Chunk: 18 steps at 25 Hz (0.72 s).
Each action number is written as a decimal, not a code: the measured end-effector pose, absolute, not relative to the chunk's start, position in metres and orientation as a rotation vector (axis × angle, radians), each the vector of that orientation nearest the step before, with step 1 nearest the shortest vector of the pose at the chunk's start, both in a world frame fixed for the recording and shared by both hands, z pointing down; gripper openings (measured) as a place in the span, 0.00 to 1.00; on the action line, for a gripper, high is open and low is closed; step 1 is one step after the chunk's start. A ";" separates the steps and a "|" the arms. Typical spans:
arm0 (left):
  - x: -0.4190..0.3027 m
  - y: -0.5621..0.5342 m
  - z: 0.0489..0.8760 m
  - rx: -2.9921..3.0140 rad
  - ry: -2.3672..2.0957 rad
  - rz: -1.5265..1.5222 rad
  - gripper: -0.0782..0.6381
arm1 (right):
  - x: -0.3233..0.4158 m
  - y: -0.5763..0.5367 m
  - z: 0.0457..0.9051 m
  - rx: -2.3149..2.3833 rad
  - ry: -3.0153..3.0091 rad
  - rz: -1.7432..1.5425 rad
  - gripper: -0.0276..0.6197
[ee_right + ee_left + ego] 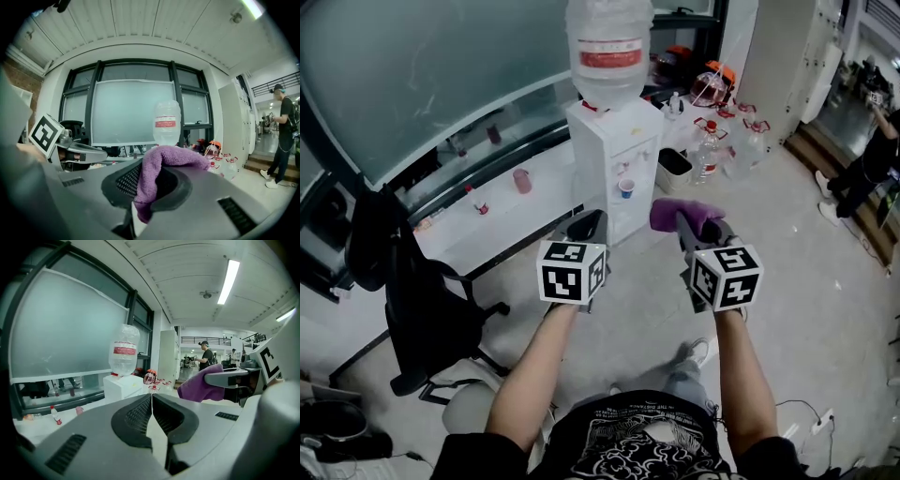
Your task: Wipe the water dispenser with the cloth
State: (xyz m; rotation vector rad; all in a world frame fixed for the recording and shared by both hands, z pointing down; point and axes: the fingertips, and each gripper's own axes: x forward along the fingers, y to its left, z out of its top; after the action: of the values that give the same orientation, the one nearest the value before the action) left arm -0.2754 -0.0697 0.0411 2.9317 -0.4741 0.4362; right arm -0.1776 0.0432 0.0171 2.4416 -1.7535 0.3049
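A white water dispenser [615,164] with a clear bottle [608,47] on top stands ahead by the window; it also shows as the dispenser [123,385] in the left gripper view and its bottle [166,123] in the right gripper view. My right gripper [686,221] is shut on a purple cloth [682,214], which drapes over its jaws as the cloth [161,174]. My left gripper [587,225] is shut with nothing in it, its pads [140,414] touching. Both grippers hang in the air short of the dispenser. From the left gripper, the cloth [200,384] appears at the right.
A black office chair [412,300] stands at my left. Several water bottles [727,145] and a black bin [675,169] sit on the floor right of the dispenser. Small cups [521,180] stand on the window ledge. A person [862,169] stands at the far right.
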 end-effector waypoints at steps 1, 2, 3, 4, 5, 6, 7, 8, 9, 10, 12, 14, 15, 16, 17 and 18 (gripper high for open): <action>-0.271 -0.072 0.043 2.928 -0.487 0.438 0.15 | -0.173 0.040 0.019 2.432 -1.764 0.306 0.11; -0.266 -0.074 0.044 2.924 -0.498 0.437 0.15 | -0.168 0.038 0.022 2.422 -1.774 0.307 0.11; -0.260 -0.076 0.045 2.921 -0.509 0.436 0.15 | -0.162 0.035 0.023 2.412 -1.786 0.308 0.11; -0.253 -0.077 0.045 2.919 -0.522 0.434 0.15 | -0.155 0.032 0.025 2.403 -1.800 0.308 0.11; -0.245 -0.079 0.045 2.918 -0.536 0.433 0.15 | -0.147 0.028 0.025 2.392 -1.816 0.306 0.11; -0.236 -0.081 0.045 2.917 -0.551 0.433 0.15 | -0.139 0.024 0.025 2.379 -1.835 0.302 0.11; -0.227 -0.083 0.045 2.914 -0.569 0.433 0.15 | -0.130 0.020 0.025 2.364 -1.855 0.299 0.10; -0.217 -0.085 0.045 2.908 -0.591 0.433 0.15 | -0.120 0.016 0.025 2.347 -1.877 0.297 0.11; -0.207 -0.087 0.045 2.899 -0.615 0.432 0.15 | -0.109 0.012 0.026 2.329 -1.901 0.297 0.11; -0.196 -0.088 0.044 2.889 -0.641 0.431 0.15 | -0.097 0.008 0.026 2.310 -1.926 0.300 0.11; -0.173 -0.091 0.043 2.871 -0.690 0.437 0.15 | -0.072 0.000 0.026 2.274 -1.972 0.310 0.11; -0.152 -0.094 0.042 2.858 -0.736 0.448 0.15 | -0.048 -0.007 0.026 2.236 -2.015 0.321 0.10; -0.143 -0.095 0.042 2.850 -0.760 0.452 0.15 | -0.038 -0.011 0.027 2.214 -2.038 0.325 0.11; -0.134 -0.096 0.042 2.841 -0.785 0.456 0.15 | -0.029 -0.015 0.027 2.190 -2.061 0.329 0.11; -0.126 -0.097 0.041 2.832 -0.811 0.457 0.15 | -0.020 -0.019 0.028 2.166 -2.083 0.331 0.11; -0.118 -0.099 0.041 2.821 -0.837 0.458 0.15 | -0.011 -0.023 0.028 2.143 -2.105 0.333 0.11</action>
State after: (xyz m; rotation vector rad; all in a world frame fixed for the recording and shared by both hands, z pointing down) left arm -0.1178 -0.0988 0.0407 2.8207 -0.8368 0.4580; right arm -0.0111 -0.0233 0.0277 2.1425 -2.1046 0.3331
